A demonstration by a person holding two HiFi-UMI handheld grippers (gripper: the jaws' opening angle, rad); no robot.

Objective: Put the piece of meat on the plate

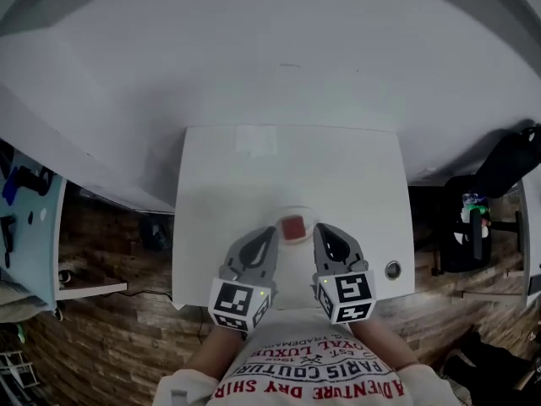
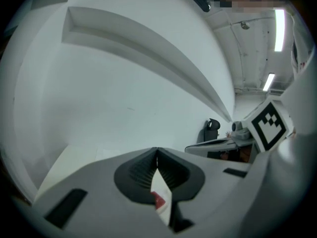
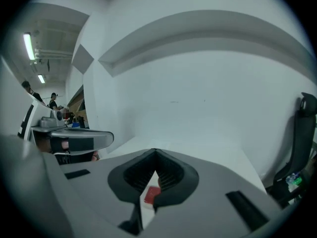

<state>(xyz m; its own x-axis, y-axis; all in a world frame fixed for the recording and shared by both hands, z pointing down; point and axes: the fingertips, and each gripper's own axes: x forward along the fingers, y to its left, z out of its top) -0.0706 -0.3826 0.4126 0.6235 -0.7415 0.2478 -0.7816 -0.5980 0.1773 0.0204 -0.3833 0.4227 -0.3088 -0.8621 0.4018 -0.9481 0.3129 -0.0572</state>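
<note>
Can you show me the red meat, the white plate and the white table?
Red square piece of meat [image 1: 293, 227]: head view, middle of its top.
Round white plate [image 1: 293, 211]: head view, its far rim.
White rectangular table [image 1: 287, 159]: head view, bare top.

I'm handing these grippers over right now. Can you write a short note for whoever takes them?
Left gripper: shut, holding nothing.
Right gripper: shut, holding nothing.
Things: the piece of meat lies on the plate, near the front edge of the table. The two grippers are on either side of the plate, with their tips pointing at it.
Done: the meat is on the plate.
Left: nothing I can see, apart from moving the grippers away.
</note>
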